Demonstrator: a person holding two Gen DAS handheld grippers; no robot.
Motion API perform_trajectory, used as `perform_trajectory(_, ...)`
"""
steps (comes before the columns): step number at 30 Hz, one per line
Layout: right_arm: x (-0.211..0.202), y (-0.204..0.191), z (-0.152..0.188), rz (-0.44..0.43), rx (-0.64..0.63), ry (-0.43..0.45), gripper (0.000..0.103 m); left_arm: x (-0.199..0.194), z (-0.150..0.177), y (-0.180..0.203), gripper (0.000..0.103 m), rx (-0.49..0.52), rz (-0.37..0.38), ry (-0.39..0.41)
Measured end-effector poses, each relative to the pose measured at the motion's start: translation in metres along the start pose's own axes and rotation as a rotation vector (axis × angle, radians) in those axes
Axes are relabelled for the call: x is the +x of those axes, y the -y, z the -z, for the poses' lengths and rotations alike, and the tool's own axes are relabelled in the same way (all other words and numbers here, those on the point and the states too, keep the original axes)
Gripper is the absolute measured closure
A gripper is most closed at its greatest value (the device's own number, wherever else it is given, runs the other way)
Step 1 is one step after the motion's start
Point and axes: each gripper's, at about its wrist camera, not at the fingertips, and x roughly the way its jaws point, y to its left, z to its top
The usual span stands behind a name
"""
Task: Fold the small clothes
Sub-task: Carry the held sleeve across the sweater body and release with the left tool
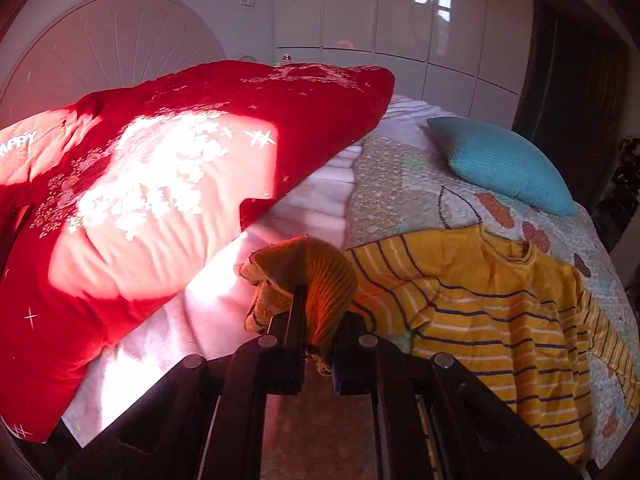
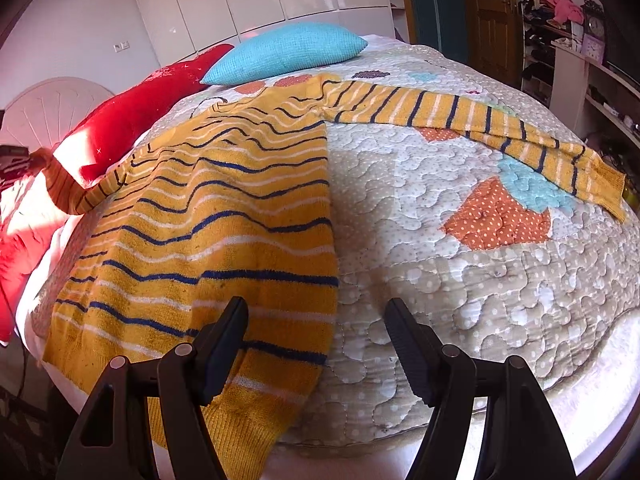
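Observation:
A small yellow sweater (image 2: 224, 208) with navy and white stripes lies spread on the quilted bed (image 2: 460, 280). Its right sleeve (image 2: 480, 120) stretches out flat toward the bed's right side. My left gripper (image 1: 320, 320) is shut on the ribbed cuff (image 1: 316, 276) of the other sleeve and holds it lifted off the bed; that raised sleeve (image 2: 66, 190) shows at the left edge of the right wrist view. My right gripper (image 2: 316, 344) is open above the sweater's lower right hem corner, with nothing pressed between its fingers.
A large red pillow (image 1: 152, 184) with white print lies close on the left. A turquoise cushion (image 2: 288, 54) sits near the head of the bed, beyond the sweater's neck (image 1: 508, 252). A white headboard (image 1: 108, 48), wardrobe doors and cluttered shelves (image 2: 580, 40) surround the bed.

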Motion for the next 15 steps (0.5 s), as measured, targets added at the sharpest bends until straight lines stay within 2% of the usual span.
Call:
perform_trajectory(4, -0.013, 0.016, 0.008, -0.007, 0.030, 0.019, 0.027, 0.001, -0.005, 0.119, 0.094, 0.113, 0.168, -0.003)
perform_trajectory(7, -0.024, 0.035, 0.013, 0.001, 0.068, 0.033, 0.027, 0.001, 0.009, 0.209, 0.094, 0.214, 0.273, -0.024)
perform_trajectory(10, -0.033, 0.053, 0.018, 0.009, 0.095, 0.045, 0.027, 0.007, 0.033, 0.279, 0.090, 0.301, 0.372, -0.068)
perform_trajectory(12, -0.039, 0.061, 0.020, 0.020, 0.099, 0.052, 0.027, 0.013, 0.052, 0.308, 0.072, 0.325, 0.426, -0.123)
perform_trajectory(13, -0.041, 0.065, 0.020, 0.024, 0.101, 0.055, 0.027, 0.014, 0.059, 0.315, 0.055, 0.320, 0.463, -0.141)
perform_trajectory(14, -0.044, 0.068, 0.020, 0.027, 0.104, 0.057, 0.027, 0.013, 0.067, 0.317, 0.046, 0.313, 0.496, -0.152)
perform_trajectory(15, -0.045, 0.071, 0.020, 0.027, 0.106, 0.059, 0.027, 0.011, 0.073, 0.316, 0.044, 0.313, 0.515, -0.158)
